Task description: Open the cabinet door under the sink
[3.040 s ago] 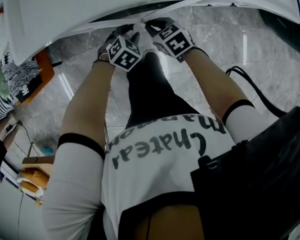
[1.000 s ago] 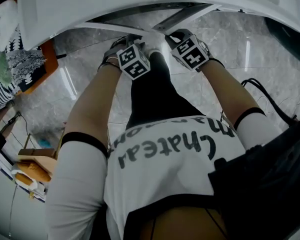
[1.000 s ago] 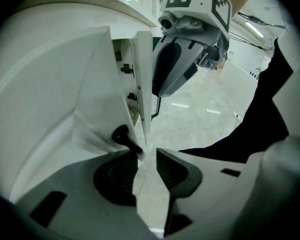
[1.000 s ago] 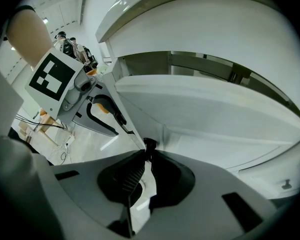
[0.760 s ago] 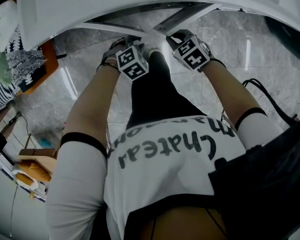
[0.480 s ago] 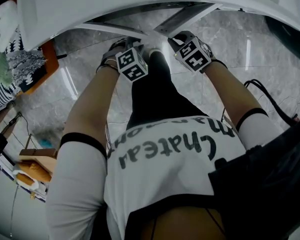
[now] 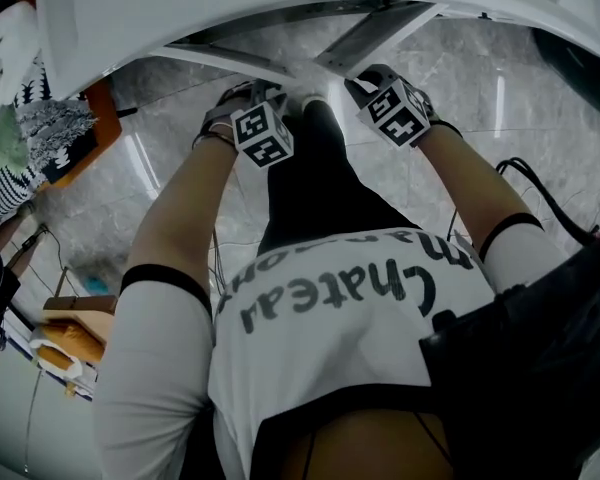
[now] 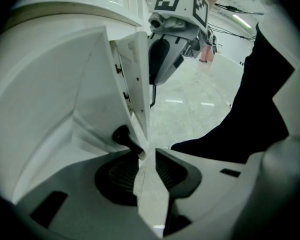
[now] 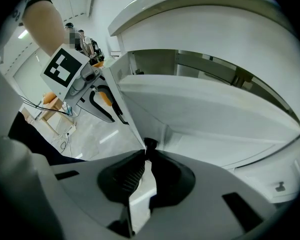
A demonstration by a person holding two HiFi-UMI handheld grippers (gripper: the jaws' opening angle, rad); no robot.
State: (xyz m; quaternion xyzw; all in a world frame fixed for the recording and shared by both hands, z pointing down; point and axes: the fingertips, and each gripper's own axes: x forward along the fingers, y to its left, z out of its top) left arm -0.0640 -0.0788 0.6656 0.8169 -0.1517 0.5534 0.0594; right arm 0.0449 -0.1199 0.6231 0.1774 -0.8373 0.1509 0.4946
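Observation:
Two white cabinet doors hang under the white sink (image 7: pixel 280 8), both swung out toward me, their free edges meeting near the middle. In the left gripper view, the left door (image 8: pixel 137 79) runs down between the pads of my left gripper (image 8: pixel 146 159), beside its black knob (image 8: pixel 124 136). The jaws are closing on that edge. My right gripper (image 9: pixel 145 166) is shut on the right door (image 9: pixel 190 104) by its black knob (image 9: pixel 150 145). In the head view, the left gripper (image 7: pixel 265 123) and right gripper (image 7: pixel 380 98) sit side by side under the sink, fingertips hidden.
The person's black trouser leg (image 7: pixel 315 188) stands between the arms on the grey marble floor (image 7: pixel 520 98). An orange table (image 7: pixel 95 128) is at the left, black cables (image 7: pixel 535 183) lie at the right, and boxes (image 7: pixel 65 333) sit at the lower left.
Both doors have swung further out from the sink. The two grippers have drifted slightly apart, the right one to the right, and both have rolled a little.

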